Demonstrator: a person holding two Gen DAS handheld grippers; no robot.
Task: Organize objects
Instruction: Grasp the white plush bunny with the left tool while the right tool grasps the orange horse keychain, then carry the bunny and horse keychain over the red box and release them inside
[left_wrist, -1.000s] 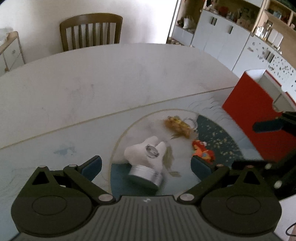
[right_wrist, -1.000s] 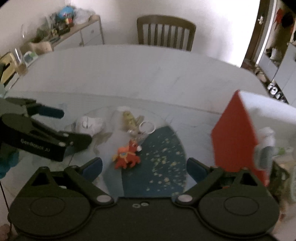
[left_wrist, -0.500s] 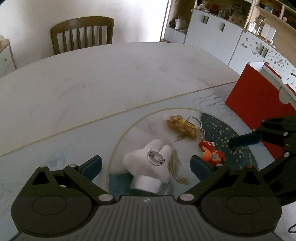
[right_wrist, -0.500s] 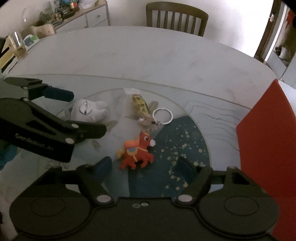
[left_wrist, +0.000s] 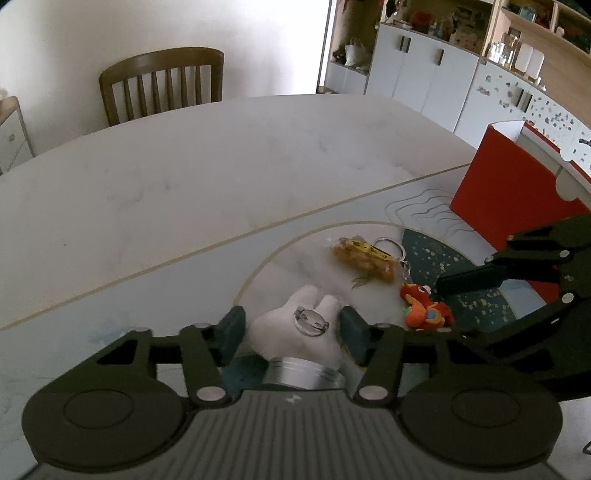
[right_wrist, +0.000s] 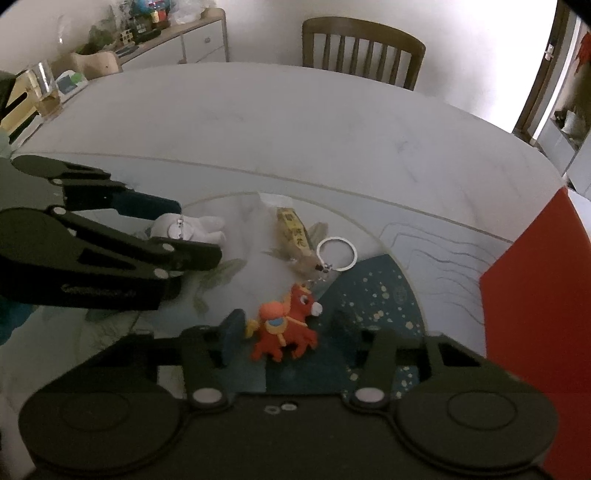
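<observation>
— White and fluffy, that soft toy (left_wrist: 301, 334)! Where is it?

— It lies on the table mat (left_wrist: 177, 295), right between the two fingers of the left gripper (left_wrist: 291, 332). The blue pads (left_wrist: 232, 330) sit close on each side of it. I cannot tell if they squeeze it yet.

— What is that shiny round thing on it?

— A little metal pin (left_wrist: 311, 318) on its back. A silver tin (left_wrist: 303, 374) is just under the toy.

— And the red horse (right_wrist: 286, 325)?

— It lies between the fingers of the right gripper (right_wrist: 286, 332). Those fingers are apart, with room on the right side of the horse. The left pad looks near its tail.

— What else is there?

— A yellow snack pack (right_wrist: 295, 234) and a key ring (right_wrist: 337, 254) just past the horse. A red box (left_wrist: 509, 192) stands off to the right. A wooden chair (right_wrist: 360, 53) is at the far side of the table.
</observation>
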